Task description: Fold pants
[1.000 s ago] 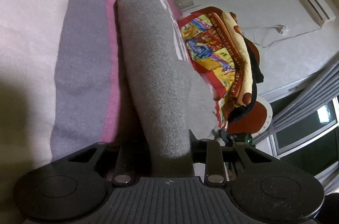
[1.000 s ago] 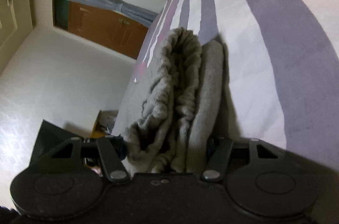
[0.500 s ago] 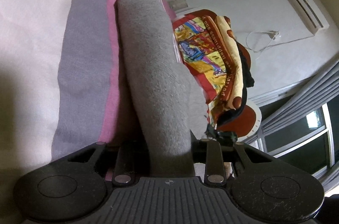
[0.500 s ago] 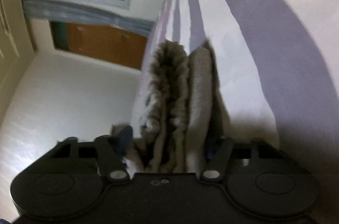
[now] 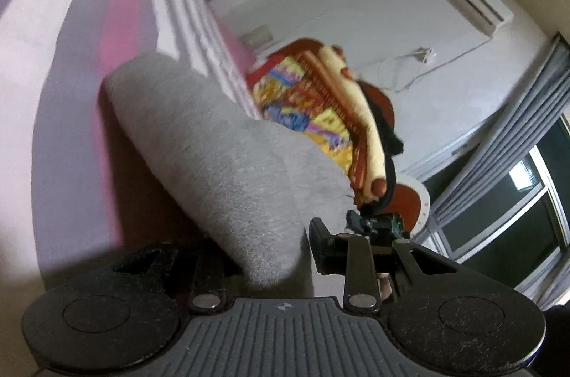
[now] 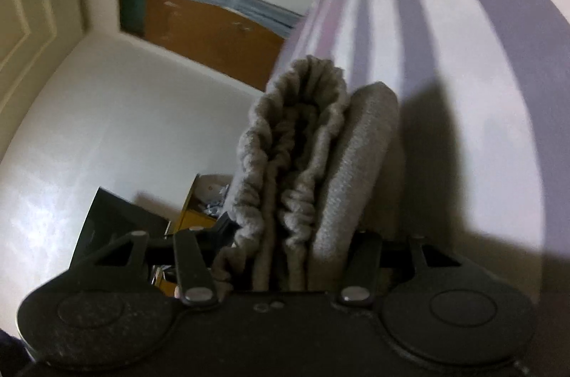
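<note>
Striped bedsheet [image 5: 71, 63] lies beneath gray pants [image 5: 221, 156], pinched by left tool [image 5: 274, 256] and closing right tool [image 6: 285, 256].

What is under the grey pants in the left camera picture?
Under the pants lies the striped sheet in shadow. The colourful blanket shows behind them. The sheet directly beneath the cloth is covered.

Grey fleece pants [image 5: 228, 159], folded thick, lifted above bed.

Each wrist camera sits close behind its own fingers, looking nearly level along the bunched grey pants [image 5: 228, 163] over the striped bed [image 6: 463, 56]; both views share these.
</note>
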Available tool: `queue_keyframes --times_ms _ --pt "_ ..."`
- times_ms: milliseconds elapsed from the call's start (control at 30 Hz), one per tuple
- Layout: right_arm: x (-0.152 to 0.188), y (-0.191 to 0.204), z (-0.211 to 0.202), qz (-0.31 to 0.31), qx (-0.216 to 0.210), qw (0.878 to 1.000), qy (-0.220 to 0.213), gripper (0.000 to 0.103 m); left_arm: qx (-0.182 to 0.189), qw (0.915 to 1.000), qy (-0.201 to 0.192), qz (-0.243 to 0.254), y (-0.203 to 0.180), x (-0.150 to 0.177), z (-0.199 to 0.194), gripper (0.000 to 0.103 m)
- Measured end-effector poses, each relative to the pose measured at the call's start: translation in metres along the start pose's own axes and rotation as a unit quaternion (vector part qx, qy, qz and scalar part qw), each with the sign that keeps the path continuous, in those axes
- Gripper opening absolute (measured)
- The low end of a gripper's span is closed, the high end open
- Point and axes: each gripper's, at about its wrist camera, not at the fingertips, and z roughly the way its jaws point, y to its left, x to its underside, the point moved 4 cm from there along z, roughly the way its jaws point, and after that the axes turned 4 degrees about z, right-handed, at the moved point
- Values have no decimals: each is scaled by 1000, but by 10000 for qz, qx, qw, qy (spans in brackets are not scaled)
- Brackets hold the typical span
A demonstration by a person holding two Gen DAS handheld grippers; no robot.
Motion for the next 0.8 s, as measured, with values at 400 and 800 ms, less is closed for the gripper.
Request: queue_keyframes --times_ms 400,800 --pt "-124 -11 80 -169 51 9996 -209 58 -899 9952 -355 -168 82 -124 31 32" --pt "-87 -66 36 224 782 9944 -670 82 -1562 9874 -246 81 88 -72 12 78"
